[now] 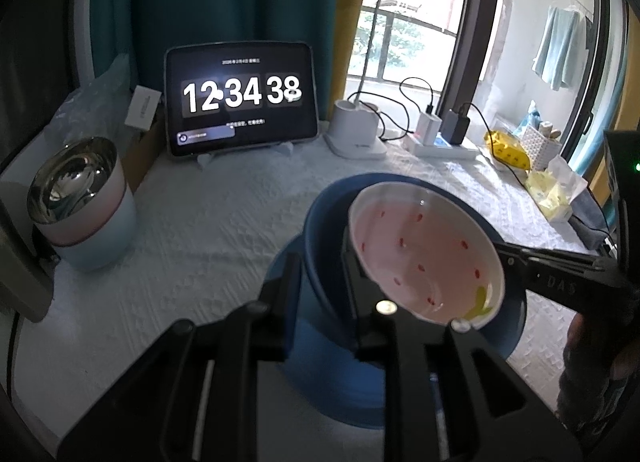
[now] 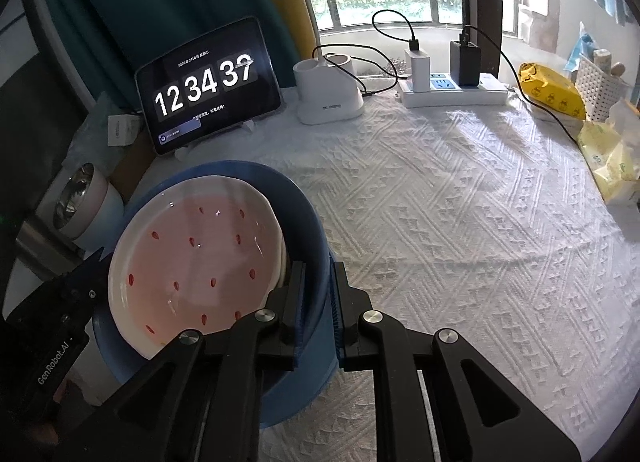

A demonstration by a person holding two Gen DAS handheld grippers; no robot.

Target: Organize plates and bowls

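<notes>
A blue bowl [image 1: 320, 246] [image 2: 304, 222] stands on the white cloth. A white plate with a pink centre and red seed marks [image 1: 424, 250] [image 2: 196, 258] leans tilted inside it. My left gripper [image 1: 322, 282] straddles the bowl's near wall, one finger outside and one inside under the plate, jaws closed on that wall. My right gripper [image 2: 318, 298] is shut on the bowl's opposite rim, and its fingers [image 1: 552, 266] show at the right of the left wrist view. A steel-lined pink and blue cup [image 1: 80, 202] [image 2: 84, 202] stands at the left.
At the back stand a tablet clock [image 1: 240, 98] [image 2: 208, 86], a white lamp base [image 1: 356, 130] [image 2: 328, 94], and a power strip with chargers and cables [image 1: 440, 142] [image 2: 452, 90]. Yellow packets and a white basket [image 2: 560, 94] lie at the right edge.
</notes>
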